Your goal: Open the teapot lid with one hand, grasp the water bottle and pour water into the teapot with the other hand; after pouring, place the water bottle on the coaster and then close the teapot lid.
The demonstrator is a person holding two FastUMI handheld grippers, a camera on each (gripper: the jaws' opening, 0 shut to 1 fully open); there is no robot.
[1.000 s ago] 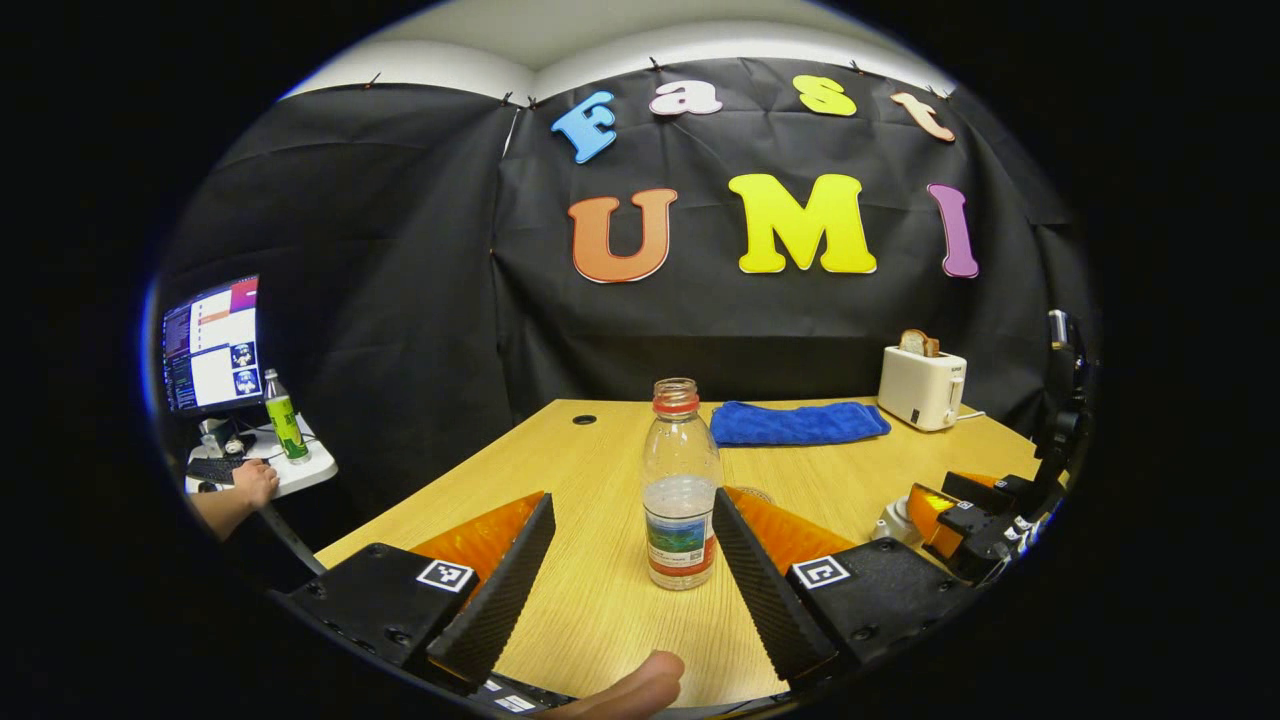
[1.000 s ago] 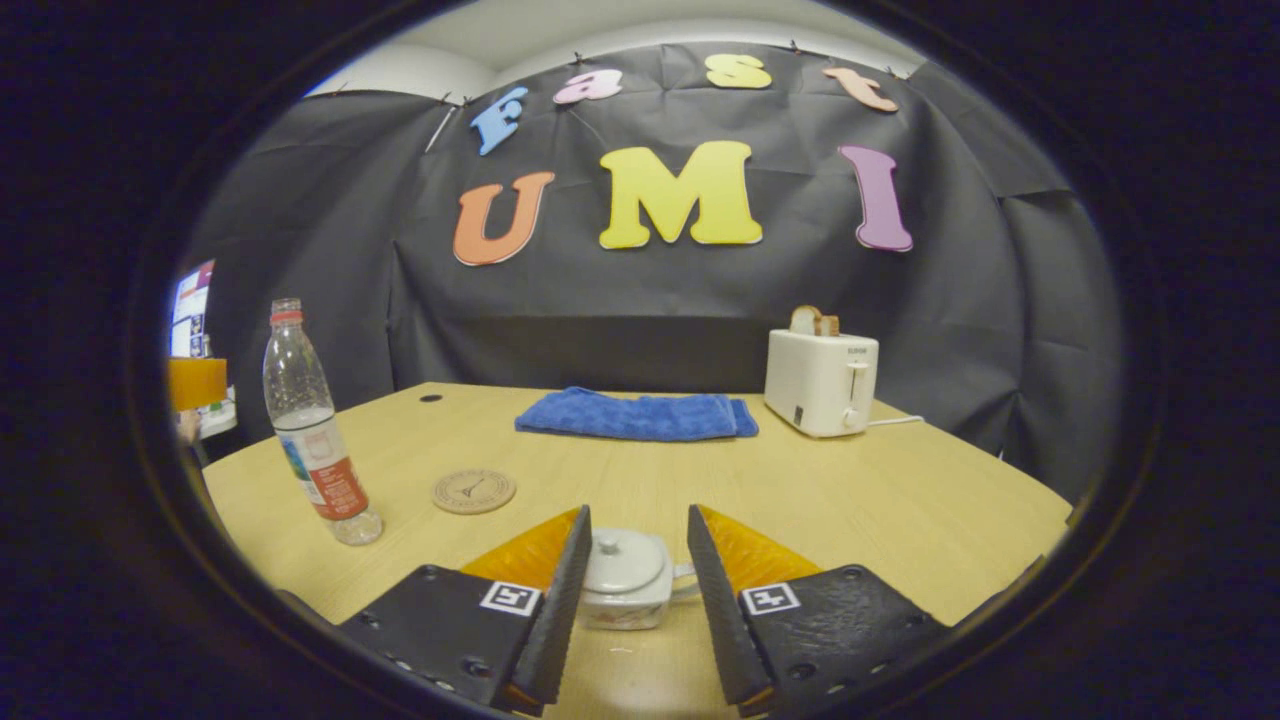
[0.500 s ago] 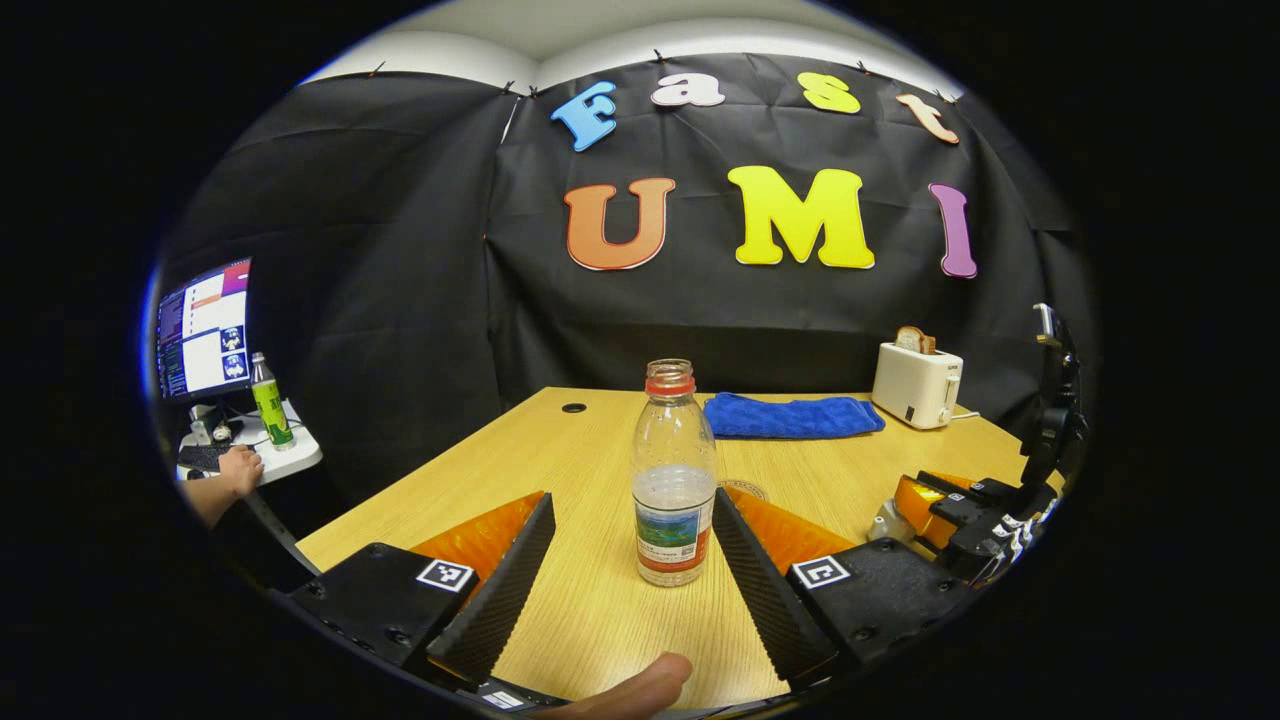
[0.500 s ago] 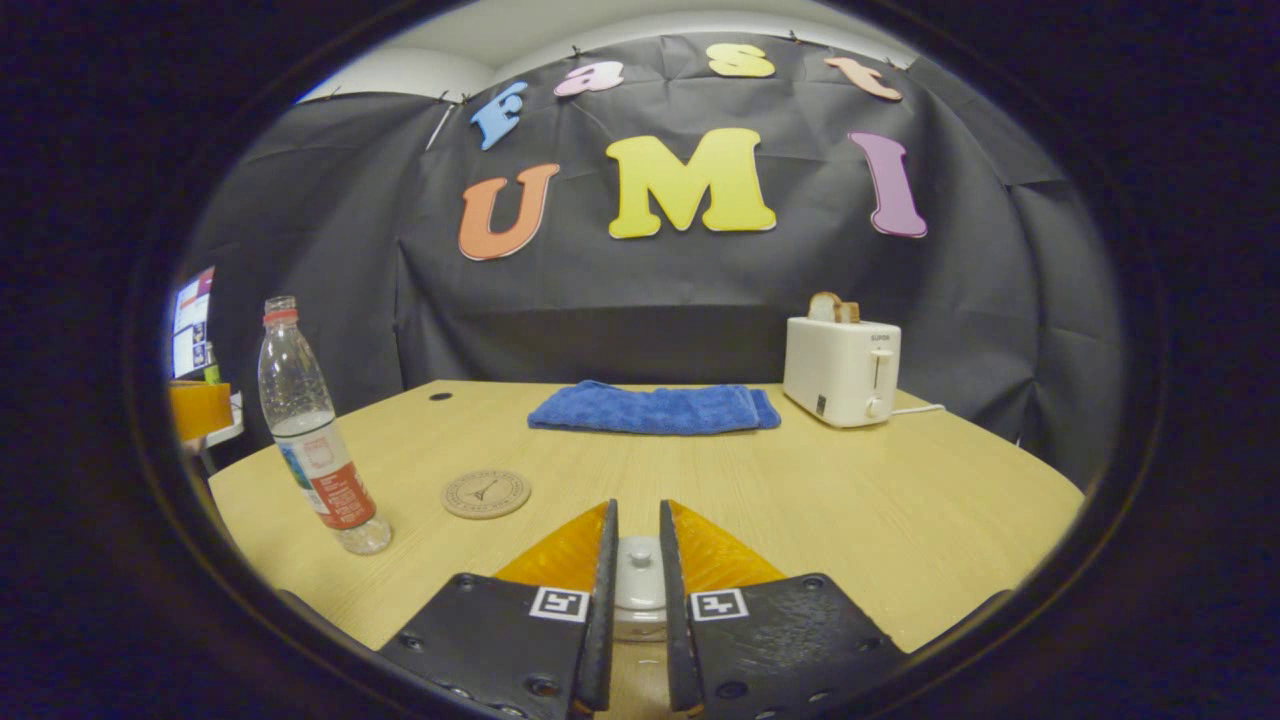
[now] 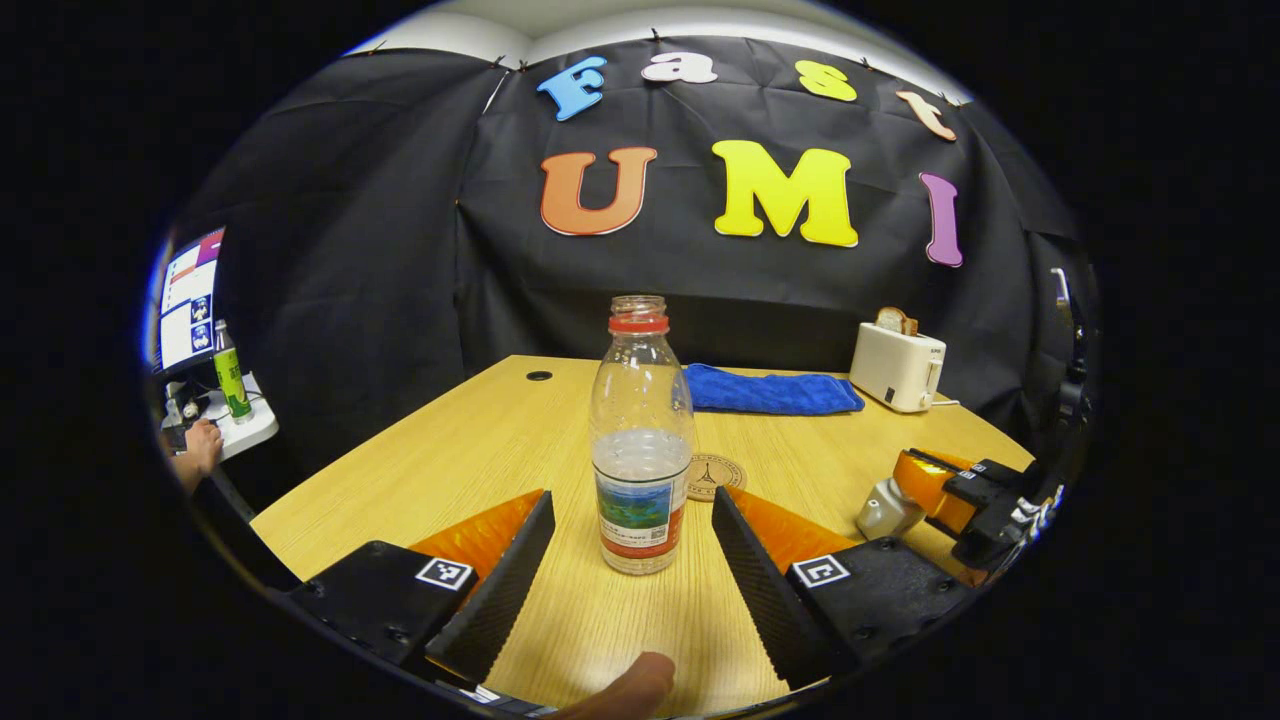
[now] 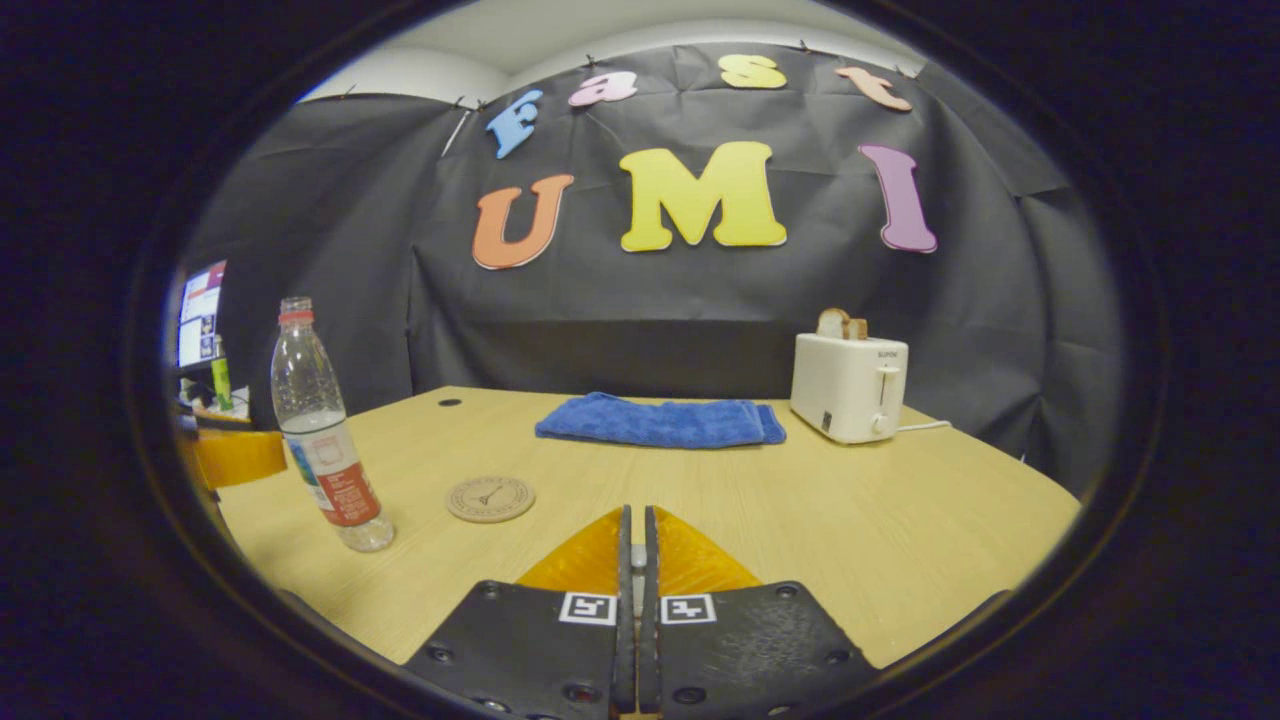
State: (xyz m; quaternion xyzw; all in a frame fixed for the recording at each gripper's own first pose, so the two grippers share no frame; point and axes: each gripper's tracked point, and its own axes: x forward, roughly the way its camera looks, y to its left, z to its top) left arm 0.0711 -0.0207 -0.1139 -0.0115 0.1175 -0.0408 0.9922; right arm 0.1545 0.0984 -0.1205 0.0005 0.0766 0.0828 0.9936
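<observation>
Left tool spread wide, straddling upright bottle on table, not touching; poised for grasp. Right tool pinched nearly closed, likely on lid knob; teapot at right, coaster between, awaiting bottle.

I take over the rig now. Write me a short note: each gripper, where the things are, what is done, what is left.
Left gripper: open, water bottle standing between its fingers, not gripped.
Right gripper: fingers nearly together on the teapot lid's knob; teapot sits on the table.
Coaster: bare, beside the bottle.
Done: both approaches.
Left: lift lid, grasp bottle, pour, bottle onto coaster, close lid.
</observation>
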